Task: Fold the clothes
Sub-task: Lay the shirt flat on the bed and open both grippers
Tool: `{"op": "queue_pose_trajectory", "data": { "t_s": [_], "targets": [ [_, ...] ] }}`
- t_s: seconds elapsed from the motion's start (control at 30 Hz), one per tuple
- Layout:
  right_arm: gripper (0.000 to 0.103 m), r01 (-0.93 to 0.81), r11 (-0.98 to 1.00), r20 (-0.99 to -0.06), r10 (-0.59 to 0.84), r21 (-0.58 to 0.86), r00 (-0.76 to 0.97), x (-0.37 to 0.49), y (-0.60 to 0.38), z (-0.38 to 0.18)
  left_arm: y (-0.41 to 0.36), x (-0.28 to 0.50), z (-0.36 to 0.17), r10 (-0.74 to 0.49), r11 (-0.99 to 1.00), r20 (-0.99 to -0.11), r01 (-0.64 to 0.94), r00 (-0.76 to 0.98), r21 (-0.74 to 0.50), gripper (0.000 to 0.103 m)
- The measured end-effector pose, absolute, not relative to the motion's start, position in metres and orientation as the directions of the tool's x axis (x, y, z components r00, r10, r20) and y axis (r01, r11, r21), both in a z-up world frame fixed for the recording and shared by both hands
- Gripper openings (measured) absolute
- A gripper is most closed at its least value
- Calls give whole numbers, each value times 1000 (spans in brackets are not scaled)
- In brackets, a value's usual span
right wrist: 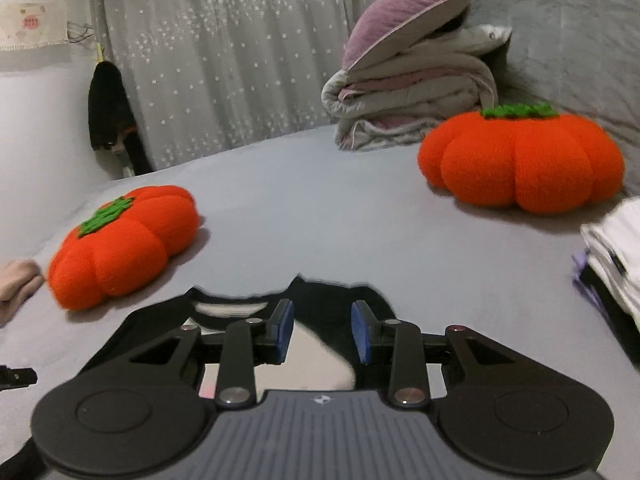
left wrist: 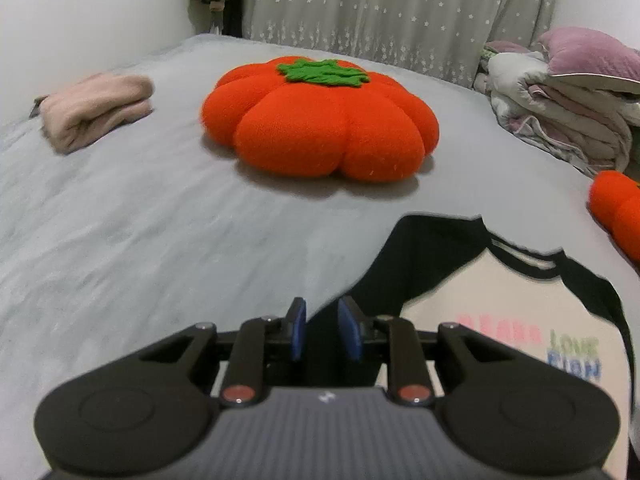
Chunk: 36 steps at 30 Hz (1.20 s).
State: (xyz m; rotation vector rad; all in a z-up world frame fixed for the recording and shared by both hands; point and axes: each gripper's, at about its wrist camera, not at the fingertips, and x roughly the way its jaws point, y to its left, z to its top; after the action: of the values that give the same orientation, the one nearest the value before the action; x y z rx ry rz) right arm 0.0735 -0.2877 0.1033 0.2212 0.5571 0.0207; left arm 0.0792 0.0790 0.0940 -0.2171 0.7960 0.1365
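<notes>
- 1 black-and-cream shirt [left wrist: 500,300] flat on bed [left wrist: 140,240]
- 2 pumpkin cushions [right wrist: 524,160] [right wrist: 120,244]
- 1 pink folded garment [left wrist: 96,108]
- left gripper [left wrist: 322,332] and right gripper [right wrist: 323,332]: both spread, holding nothing

The bed's grey sheet [left wrist: 140,220] is looking like soft matt cloth, faintly napped. Both pumpkin cushions [left wrist: 320,120] [right wrist: 524,160] are showing coarse orange knit with fuzzy green tops. The shirt [left wrist: 500,300] is lying as smooth black-and-cream fabric. The left gripper [left wrist: 322,330] and right gripper [right wrist: 323,330] are showing matt black plastic, blue rubbery pads [left wrist: 299,330] and small shiny metal pins.
</notes>
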Motion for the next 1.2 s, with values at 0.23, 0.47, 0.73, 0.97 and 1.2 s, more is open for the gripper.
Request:
{"op": "queue_pose_trajectory", "data": {
  "t_s": [0.23, 0.47, 0.73, 0.97, 1.2],
  "targets": [
    [32, -35, 992, -617, 102, 119, 781, 2, -296, 107, 103, -3, 79, -48, 962, -772, -180, 634, -207, 20],
    [40, -244, 969, -703, 154, -30, 694, -75, -288, 86, 86, -57, 60, -37, 991, -775, -78, 631, -111, 20],
    [41, -370, 927, -751, 202, -60, 628, -100, -269, 68, 82, -84, 48, -27, 996, -777, -46, 629, -72, 20],
    [41, -415, 902, -763, 187, -115, 618, -113, -265, 63, 75, -92, 47, -22, 999, -759, -13, 651, -41, 19],
    [41, -431, 892, -762, 185, -134, 620, -126, -270, 62, 69, -88, 54, -10, 1000, -729, 0, 685, -15, 20]
  ]
}}
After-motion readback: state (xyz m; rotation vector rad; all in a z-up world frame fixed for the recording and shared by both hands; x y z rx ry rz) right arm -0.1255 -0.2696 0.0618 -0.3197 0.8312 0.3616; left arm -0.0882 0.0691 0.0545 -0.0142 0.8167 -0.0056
